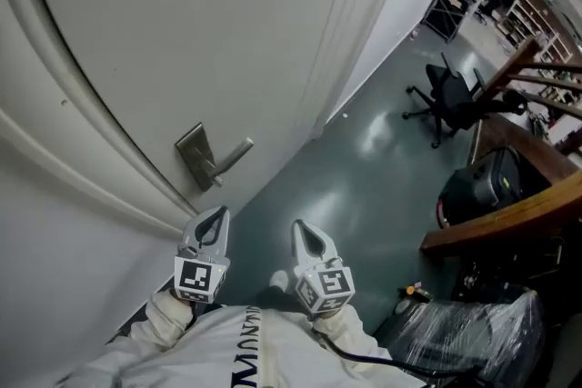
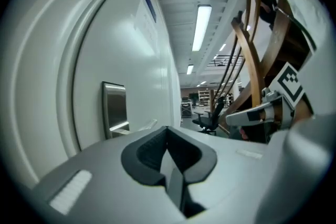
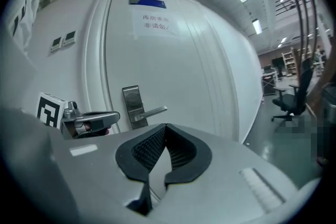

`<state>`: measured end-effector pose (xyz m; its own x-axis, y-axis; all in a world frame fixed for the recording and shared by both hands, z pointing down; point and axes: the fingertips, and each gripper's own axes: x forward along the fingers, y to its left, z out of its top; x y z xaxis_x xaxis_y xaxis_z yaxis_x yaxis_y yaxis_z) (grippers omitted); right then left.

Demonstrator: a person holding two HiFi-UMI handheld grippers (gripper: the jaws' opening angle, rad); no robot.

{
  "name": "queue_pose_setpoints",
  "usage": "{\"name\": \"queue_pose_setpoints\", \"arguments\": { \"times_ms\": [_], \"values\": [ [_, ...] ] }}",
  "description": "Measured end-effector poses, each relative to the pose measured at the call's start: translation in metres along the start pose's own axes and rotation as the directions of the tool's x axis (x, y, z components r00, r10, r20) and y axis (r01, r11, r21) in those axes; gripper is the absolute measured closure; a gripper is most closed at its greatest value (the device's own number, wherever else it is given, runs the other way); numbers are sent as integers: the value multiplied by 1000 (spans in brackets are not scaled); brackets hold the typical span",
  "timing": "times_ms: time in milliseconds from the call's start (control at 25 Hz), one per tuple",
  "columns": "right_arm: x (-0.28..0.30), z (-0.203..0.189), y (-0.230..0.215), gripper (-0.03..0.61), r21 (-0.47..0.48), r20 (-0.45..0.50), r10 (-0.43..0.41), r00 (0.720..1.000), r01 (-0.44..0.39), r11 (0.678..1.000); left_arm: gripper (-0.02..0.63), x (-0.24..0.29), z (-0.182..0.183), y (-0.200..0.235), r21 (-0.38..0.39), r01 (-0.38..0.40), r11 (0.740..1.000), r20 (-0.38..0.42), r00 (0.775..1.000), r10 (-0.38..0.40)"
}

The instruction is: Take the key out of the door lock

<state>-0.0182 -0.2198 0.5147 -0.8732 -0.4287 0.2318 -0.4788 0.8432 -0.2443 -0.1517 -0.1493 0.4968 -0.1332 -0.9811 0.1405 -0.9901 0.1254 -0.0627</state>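
Head view — left gripper point(image 1: 217, 213), right gripper point(image 1: 301, 228) — jaws clenched, empty, short of door handle point(image 1: 233, 156).

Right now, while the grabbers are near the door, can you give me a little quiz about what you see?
1. True or false: the left gripper is touching the lever handle on the door.
2. Which thing stands on the floor to the right of the door? A) an office chair B) a bicycle C) a fridge
3. Fill in the gap: the right gripper has its jaws ____ with nothing between them.

Key: 1. False, it is held short of the handle. 2. A. 3. shut.
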Motion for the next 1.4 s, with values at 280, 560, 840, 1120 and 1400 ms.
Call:
{"name": "queue_pose_setpoints", "arguments": {
  "times_ms": [280, 560, 840, 1120, 1400],
  "values": [
    [86, 15, 47, 577, -64, -109, 400, 910, -408, 911, 615, -30, -4, 43, -53, -380, 923, -47, 925, 378],
    [113, 4, 105, 577, -73, -195, 602, 774, -624, 778, 615, -84, -22, 65, -100, -614, 783, -92, 789, 608],
    [107, -15, 107, 577, -53, -251, 663, 705, -694, 718, 615, -101, -37, 49, -124, -700, 703, -130, 714, 688],
    [100, -20, 93, 577, 27, -237, 653, 719, -667, 745, 614, -100, -28, 33, -124, -684, 719, -131, 730, 671],
    [97, -32, 90, 577, 155, -226, 624, 748, -605, 781, 614, -112, -30, 28, -119, -662, 740, -115, 749, 652]
  ]
}}
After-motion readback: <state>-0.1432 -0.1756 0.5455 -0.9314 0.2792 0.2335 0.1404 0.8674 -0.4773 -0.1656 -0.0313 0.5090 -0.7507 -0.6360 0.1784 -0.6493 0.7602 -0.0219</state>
